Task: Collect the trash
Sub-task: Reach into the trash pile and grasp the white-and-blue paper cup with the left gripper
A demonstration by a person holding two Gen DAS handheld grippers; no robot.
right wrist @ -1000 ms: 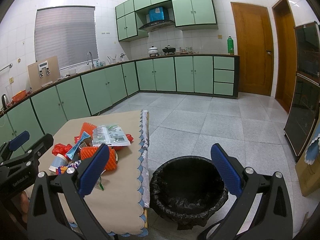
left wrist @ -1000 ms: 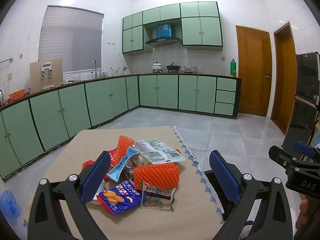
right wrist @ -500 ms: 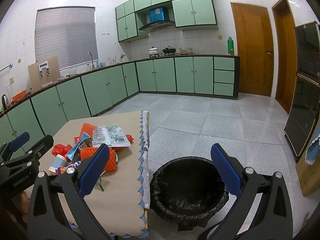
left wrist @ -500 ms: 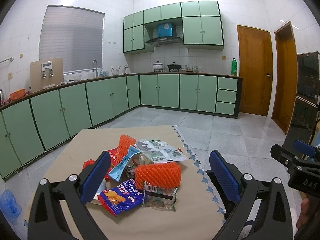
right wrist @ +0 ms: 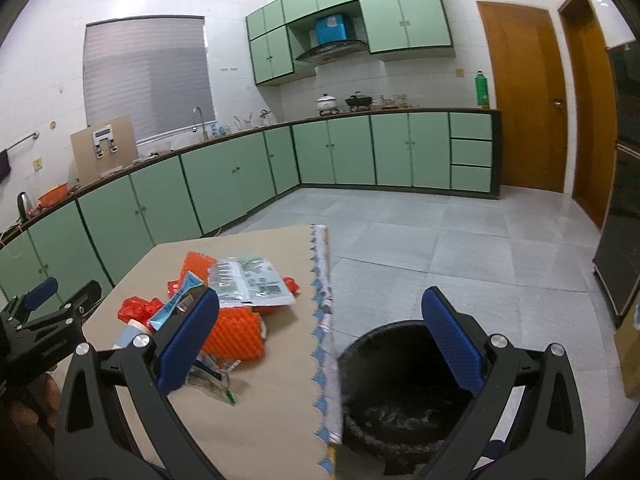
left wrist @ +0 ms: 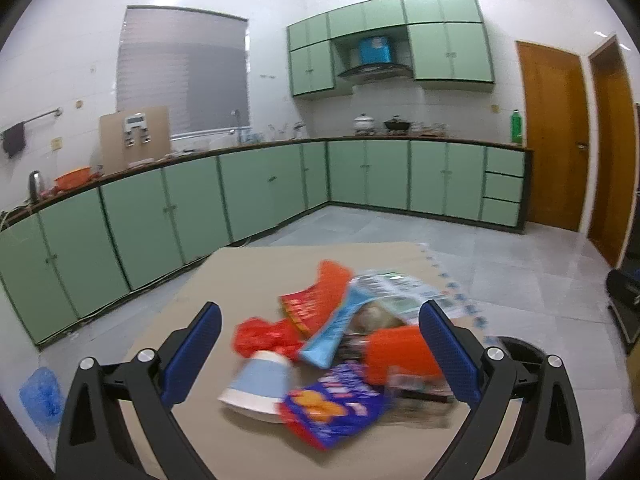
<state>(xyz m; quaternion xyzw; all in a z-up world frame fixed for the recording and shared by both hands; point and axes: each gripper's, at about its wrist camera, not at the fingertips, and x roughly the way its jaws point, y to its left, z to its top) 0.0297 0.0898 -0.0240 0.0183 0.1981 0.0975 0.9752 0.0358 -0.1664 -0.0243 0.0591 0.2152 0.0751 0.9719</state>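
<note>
A pile of trash lies on the beige table: a pale blue paper cup on its side, a blue snack bag, an orange foam net, a red wrapper and a white-green packet. My left gripper is open just above the near side of the pile, holding nothing; the view is motion-blurred. My right gripper is open and empty between the table's edge and the black-lined bin. The orange foam net, the packet and the left gripper show there too.
The bin stands on the tiled floor against the table's right edge, where a scalloped cloth border hangs down. Green cabinets line the left and far walls. A hand holds the left gripper. A dark appliance stands at right.
My left gripper has moved in closer to the pile and swung left, so the cup now lies between its fingers. The right gripper has shifted slightly. Both stay open.
</note>
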